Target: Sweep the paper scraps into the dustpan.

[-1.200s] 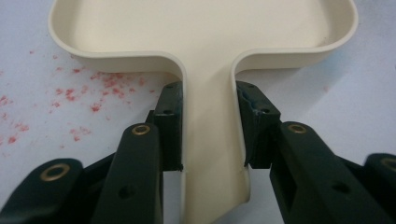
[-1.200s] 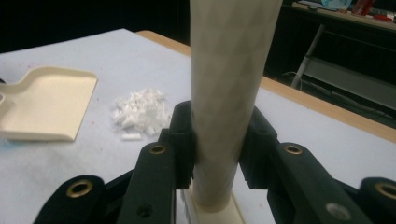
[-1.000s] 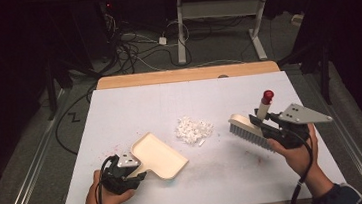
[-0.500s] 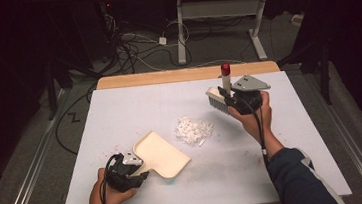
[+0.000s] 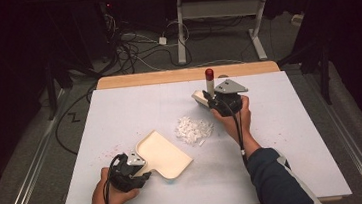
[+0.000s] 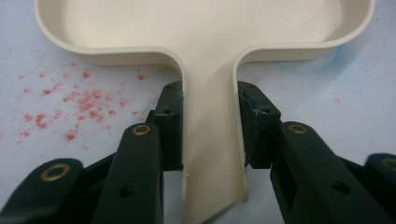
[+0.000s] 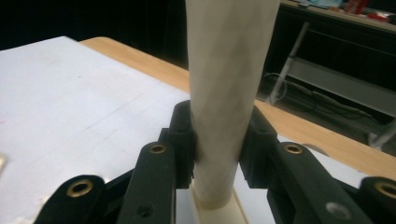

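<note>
Between the two grippers, near the middle of the white table (image 5: pixel 120 113), lies the pile of white scraps (image 5: pixel 193 129). The right gripper (image 5: pixel 213 100) stands on the pile's far side, just beyond it, its jaws clamped on the cream handle of the brush (image 7: pixel 229 93); the handle stands upright with its red tip uppermost, and the brush head (image 5: pixel 199 98) hangs low, near the table. The left gripper (image 5: pixel 136 167) sits at the near left, its jaws closed on the stem of the cream dustpan (image 6: pixel 205 51). The pan lies flat, its long axis running from the gripper toward the pile, open mouth facing it with a short gap between. Judgement: the pile lies on a line from brush to pan, so a sweep drawn toward the person should carry the scraps in. The brush hand is the nearer to the pile.
</note>
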`<state>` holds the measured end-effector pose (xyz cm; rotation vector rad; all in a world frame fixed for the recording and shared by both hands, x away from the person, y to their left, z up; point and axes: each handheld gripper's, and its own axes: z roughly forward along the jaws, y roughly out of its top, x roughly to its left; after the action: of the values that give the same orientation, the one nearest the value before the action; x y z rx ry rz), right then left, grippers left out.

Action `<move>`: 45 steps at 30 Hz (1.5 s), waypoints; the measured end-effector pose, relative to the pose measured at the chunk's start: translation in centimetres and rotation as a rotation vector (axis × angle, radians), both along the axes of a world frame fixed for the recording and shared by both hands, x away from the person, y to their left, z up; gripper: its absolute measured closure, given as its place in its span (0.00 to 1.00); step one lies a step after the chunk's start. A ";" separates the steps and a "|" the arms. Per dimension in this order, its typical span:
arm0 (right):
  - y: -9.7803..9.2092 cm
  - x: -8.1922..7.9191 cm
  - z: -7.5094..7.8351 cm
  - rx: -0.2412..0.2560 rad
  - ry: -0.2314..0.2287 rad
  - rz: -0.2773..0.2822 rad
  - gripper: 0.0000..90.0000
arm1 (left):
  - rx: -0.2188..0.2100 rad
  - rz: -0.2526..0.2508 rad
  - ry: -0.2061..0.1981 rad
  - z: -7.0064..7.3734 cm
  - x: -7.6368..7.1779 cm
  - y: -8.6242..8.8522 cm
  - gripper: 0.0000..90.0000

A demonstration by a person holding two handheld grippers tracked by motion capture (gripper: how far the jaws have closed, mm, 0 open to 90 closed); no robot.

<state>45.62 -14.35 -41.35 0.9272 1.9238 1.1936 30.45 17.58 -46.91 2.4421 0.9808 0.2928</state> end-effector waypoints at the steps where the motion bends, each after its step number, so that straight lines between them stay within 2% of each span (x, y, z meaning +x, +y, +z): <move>1: 0.0 0.0 0.0 0.000 0.000 0.000 0.79 | 0.000 0.000 0.000 0.0 0.0 0.0 0.70; 4: 0.8 -0.7 -0.4 0.016 0.015 0.034 0.78 | 0.004 -0.005 0.004 -0.1 0.2 -0.4 0.70; 11: 2.1 -2.4 -0.7 0.061 0.017 0.100 0.78 | 0.010 -0.014 0.006 0.0 0.5 -1.1 0.70; 12: 2.1 -2.4 -0.7 0.061 0.017 0.100 0.78 | 0.013 -0.018 0.006 0.0 0.5 -1.2 0.70; 13: 2.6 -2.8 -0.9 0.085 0.023 0.107 0.78 | 0.015 -0.018 0.004 0.0 0.6 -1.5 0.70; 19: 3.4 -3.5 -1.3 0.099 0.030 0.131 0.76 | 0.010 -0.017 0.010 0.0 0.9 -1.9 0.70; 27: 4.6 -4.7 -1.1 0.095 0.036 0.184 0.76 | 0.005 -0.014 0.015 0.0 1.1 -2.0 0.70; 31: 5.2 -5.7 -1.0 0.086 0.039 0.233 0.77 | -0.006 -0.010 0.022 -0.1 1.2 -2.0 0.70; 37: 6.3 -7.1 -0.7 0.070 0.045 0.313 0.78 | 0.000 -0.011 0.018 0.0 1.4 -2.4 0.70; 41: 7.1 -7.8 -0.6 0.068 0.043 0.351 0.78 | -0.004 -0.010 0.024 0.0 1.5 -2.5 0.70; 45: 7.5 -8.4 -0.3 0.088 0.049 0.384 0.79 | -0.007 -0.009 0.023 0.0 1.5 -2.5 0.70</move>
<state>37.19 -6.84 -41.62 0.6509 2.1687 1.4945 31.99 15.10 -46.94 2.4479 0.9786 0.2578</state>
